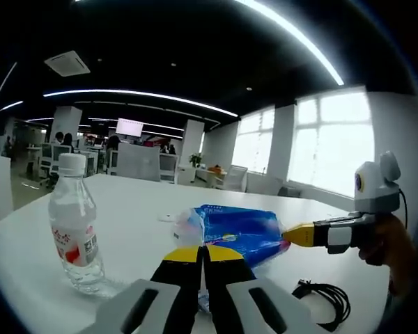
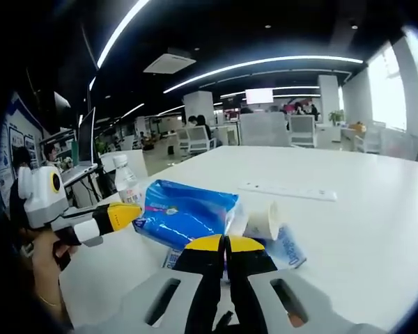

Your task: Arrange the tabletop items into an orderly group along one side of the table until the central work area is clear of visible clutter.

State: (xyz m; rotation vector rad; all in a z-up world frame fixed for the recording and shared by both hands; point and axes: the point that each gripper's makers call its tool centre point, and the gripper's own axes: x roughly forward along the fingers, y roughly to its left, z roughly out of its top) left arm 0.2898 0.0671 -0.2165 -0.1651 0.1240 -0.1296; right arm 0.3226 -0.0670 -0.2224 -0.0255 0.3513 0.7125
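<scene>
A: In the left gripper view, the left tool (image 1: pixel 203 255) has its jaws pressed together at the near edge of the blue tissue pack (image 1: pixel 238 234) on the white tabletop (image 1: pixel 139 209); a water bottle (image 1: pixel 74 224) stands left, a black cable (image 1: pixel 325 298) right.

B: In the right gripper view, the right tool (image 2: pixel 226 246) is likewise closed against that pack, a paper cup (image 2: pixel 262 220) just beside it.

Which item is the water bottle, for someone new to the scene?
On the white table, look beside the blue tissue pack. The water bottle stands upright there: clear plastic, white cap, red-and-white label, the one tall item.
</scene>
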